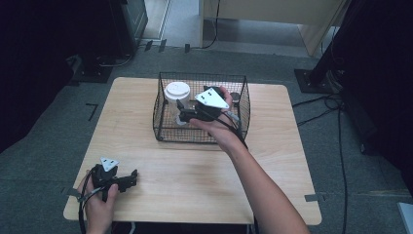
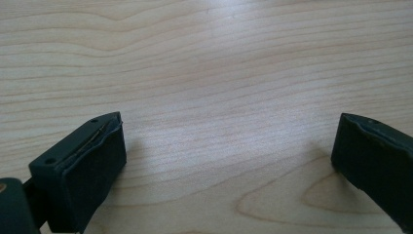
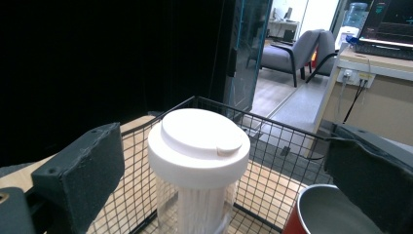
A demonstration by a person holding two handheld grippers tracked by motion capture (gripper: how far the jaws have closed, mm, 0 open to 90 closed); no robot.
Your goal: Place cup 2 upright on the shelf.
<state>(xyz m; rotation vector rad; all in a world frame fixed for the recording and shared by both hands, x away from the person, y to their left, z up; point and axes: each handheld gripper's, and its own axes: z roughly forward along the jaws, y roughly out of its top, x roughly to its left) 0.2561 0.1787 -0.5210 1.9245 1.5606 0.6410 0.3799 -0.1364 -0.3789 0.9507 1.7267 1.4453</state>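
Forearms enter from the near edge of the wooden table (image 1: 195, 175). At the near left corner the left gripper (image 1: 130, 179) rests low over the tabletop in the person's left hand (image 1: 100, 204), and the left gripper view shows its jaws spread wide with only bare wood grain between them. Farther in, the right hand (image 1: 219, 129) reaches across the middle of the table and holds the right gripper (image 1: 179, 111) inside a black wire basket (image 1: 204, 136) that stands on the far half of the tabletop. Its jaws are also apart and hold nothing; in the right gripper view they stand on either side of a clear plastic cup (image 3: 199, 195) with a white lid (image 3: 198, 144), near it but not touching. The cup stands upright in the basket's left part, close to the left wall, seen from above as a white disc (image 1: 176, 91). Just to the right of the cup in the right gripper view, a red cup with a metal inside (image 3: 324, 214) stands in the same basket.
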